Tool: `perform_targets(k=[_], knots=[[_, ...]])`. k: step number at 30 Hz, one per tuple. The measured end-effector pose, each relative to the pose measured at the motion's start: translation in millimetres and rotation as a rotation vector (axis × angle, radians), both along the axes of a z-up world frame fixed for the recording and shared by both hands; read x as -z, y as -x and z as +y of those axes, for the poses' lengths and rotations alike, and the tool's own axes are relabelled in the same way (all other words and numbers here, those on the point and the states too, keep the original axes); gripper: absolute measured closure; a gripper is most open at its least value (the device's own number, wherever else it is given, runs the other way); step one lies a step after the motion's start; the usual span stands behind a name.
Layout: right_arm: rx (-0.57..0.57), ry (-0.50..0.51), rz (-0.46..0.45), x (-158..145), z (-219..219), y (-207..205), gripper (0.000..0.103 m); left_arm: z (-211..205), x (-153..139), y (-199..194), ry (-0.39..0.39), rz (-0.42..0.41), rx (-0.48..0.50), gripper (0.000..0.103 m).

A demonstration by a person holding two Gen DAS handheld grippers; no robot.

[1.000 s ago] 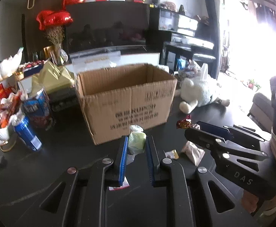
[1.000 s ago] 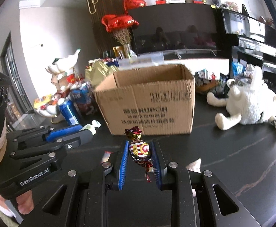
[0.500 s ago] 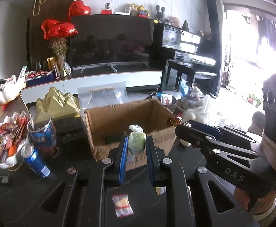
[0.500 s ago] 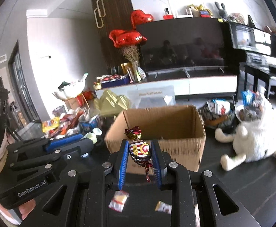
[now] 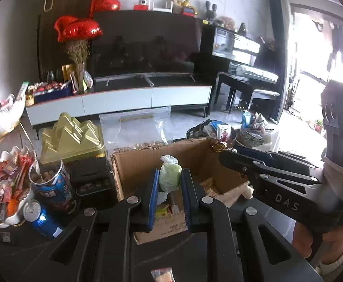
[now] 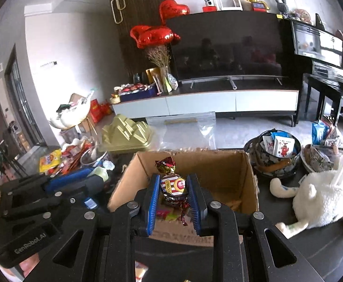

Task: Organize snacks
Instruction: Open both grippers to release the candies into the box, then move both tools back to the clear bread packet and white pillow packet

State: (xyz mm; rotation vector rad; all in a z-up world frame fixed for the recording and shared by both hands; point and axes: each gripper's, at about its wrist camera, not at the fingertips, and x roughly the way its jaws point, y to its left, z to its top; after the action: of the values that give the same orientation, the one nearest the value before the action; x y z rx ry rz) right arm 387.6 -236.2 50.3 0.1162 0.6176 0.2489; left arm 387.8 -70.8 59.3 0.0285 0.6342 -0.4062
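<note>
Between right jaws, "COCONUT" candy [image 6: 174, 188]

The box [image 6: 248, 176] is matt brown corrugated cardboard. The coconut candy [image 6: 173, 188] wears glossy crinkled foil, and the green sweet [image 5: 170, 176] a dull wrapper. The plush toy [image 6: 321, 199] is fluffy white cloth.

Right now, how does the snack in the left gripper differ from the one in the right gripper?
The green candy in the left gripper is pale, plain and rounded, with a white twisted top. The striped candy in the right gripper is shiny foil, red-and-white striped with a printed label, and has dark red twists at both ends. Both are clamped upright between blue pads, above the open cardboard box.
</note>
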Motion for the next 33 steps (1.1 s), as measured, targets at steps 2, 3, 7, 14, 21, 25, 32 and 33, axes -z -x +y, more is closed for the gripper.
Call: perform_targets(k=[2,3,7,14,21,25,32,33], knots=[[0.000,-0.003,0.017,3,-1,-9,0.078,-1,4,-13,0.000,0.023,-0.011,0.083],[0.007,-0.013,0.031,6,-3,-16,0.078,-2,6,-19,-0.002,0.034,-0.020,0.083],[0.040,-0.018,0.081,14,-8,-34,0.061,0,15,-35,-0.012,0.077,-0.051,0.057],[0.057,0.027,0.070,22,-7,-15,0.050,4,22,-11,-0.058,0.040,-0.093,0.040],[0.067,0.026,0.089,29,-9,22,0.049,8,20,31,-0.097,0.006,-0.113,0.034],[0.071,0.052,0.079,30,-6,46,0.046,11,15,56,-0.114,-0.027,-0.121,0.030],[0.125,0.102,0.015,26,-5,88,0.034,16,16,92,-0.136,-0.074,-0.151,0.022],[0.128,0.108,0.010,26,-6,92,0.034,16,17,97,-0.139,-0.081,-0.157,0.022]])
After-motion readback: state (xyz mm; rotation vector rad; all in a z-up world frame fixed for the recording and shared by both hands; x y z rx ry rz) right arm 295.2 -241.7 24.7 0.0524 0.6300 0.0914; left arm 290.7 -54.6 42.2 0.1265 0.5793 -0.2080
